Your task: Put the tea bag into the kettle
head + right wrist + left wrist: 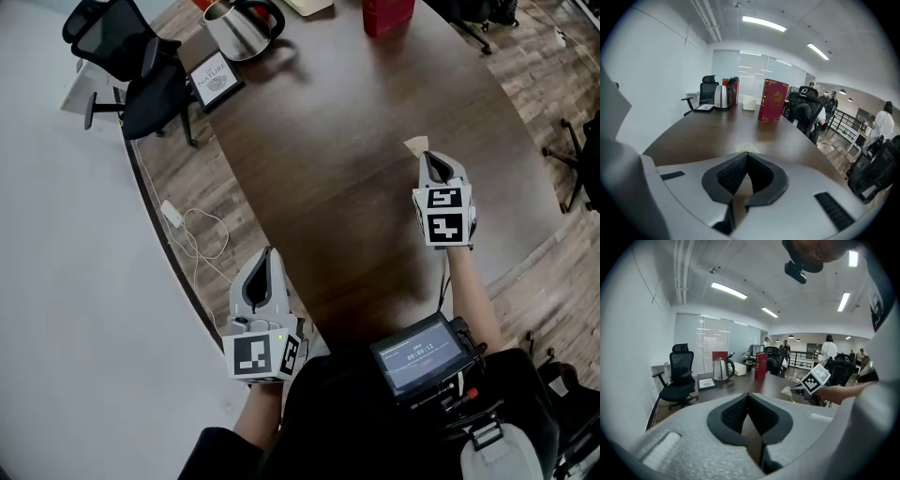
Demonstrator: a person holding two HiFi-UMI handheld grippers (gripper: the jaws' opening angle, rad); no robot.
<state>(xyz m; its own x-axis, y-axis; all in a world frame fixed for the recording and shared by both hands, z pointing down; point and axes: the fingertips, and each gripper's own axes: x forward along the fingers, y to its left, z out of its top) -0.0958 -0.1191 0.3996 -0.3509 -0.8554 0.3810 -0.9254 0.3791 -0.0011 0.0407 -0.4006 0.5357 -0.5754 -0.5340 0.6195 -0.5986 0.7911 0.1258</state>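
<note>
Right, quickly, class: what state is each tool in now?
Left tool: closed, empty.
Right tool: closed on the tea bag.

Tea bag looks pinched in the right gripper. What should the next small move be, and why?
Probably carry the right gripper forward over the dark wooden table toward the stainless steel kettle. Its jaws are shut on the pale paper tea bag, and the kettle stands at the table's far end, well away from it.
</note>
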